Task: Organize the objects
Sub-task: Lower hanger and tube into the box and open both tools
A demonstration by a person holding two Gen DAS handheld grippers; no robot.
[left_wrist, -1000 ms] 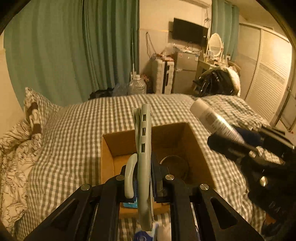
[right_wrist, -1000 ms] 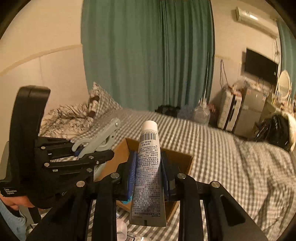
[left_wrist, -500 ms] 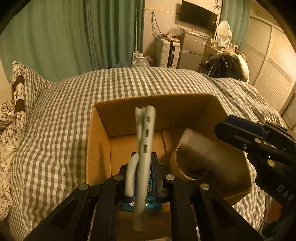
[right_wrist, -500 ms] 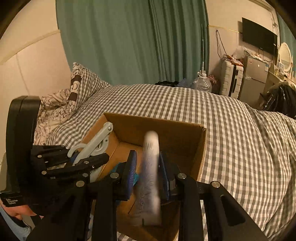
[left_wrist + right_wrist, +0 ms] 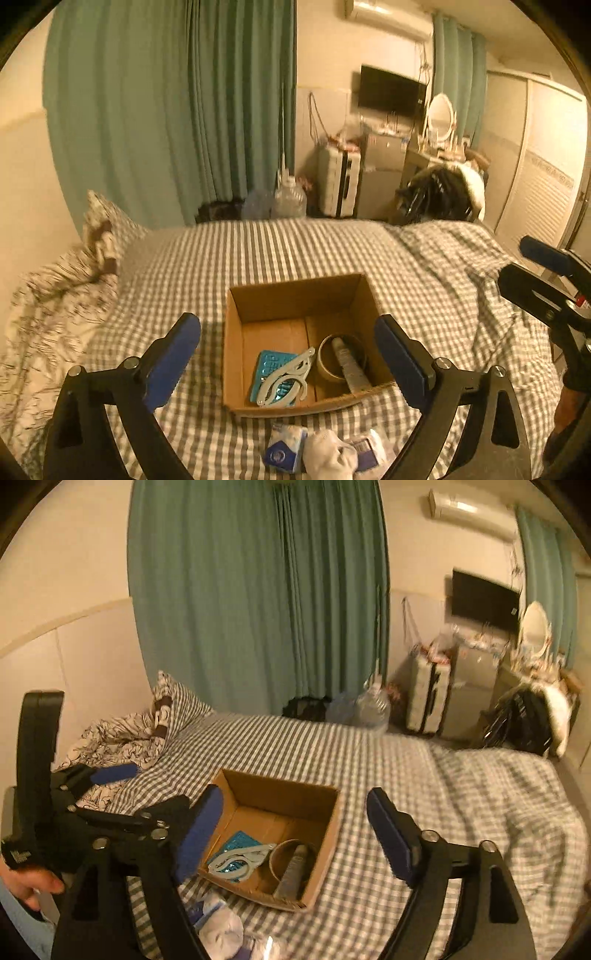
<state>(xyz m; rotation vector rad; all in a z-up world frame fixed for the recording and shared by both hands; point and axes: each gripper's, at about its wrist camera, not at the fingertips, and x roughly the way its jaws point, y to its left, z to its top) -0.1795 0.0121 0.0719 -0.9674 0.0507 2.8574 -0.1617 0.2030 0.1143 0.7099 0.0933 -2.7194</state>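
Observation:
An open cardboard box (image 5: 295,295) (image 5: 280,794) sits on the checked bed. On its floor lie a pale grey folding hanger (image 5: 284,380) (image 5: 240,860) across a teal packet (image 5: 269,369) (image 5: 236,839), and a white tube (image 5: 349,367) (image 5: 295,867) resting in a tape roll (image 5: 325,365) (image 5: 273,860). My left gripper (image 5: 286,325) (image 5: 144,790) hangs above the box's near side, jaws opening wide, nothing between them. My right gripper (image 5: 294,797) (image 5: 532,271) stands beside it on the right, jaws also opening and empty.
A white sock (image 5: 328,456) and small white-and-blue packets (image 5: 284,446) lie on the bed just in front of the box. Pillows (image 5: 162,709) sit at the far left. A hand (image 5: 29,882) grips the left tool. Green curtains, a suitcase and a dresser stand beyond the bed.
Both grippers have let go: the hanger and the tube now lie in the box. Both sets of jaws went from shut to wide, and both grippers pulled up and back from the box.

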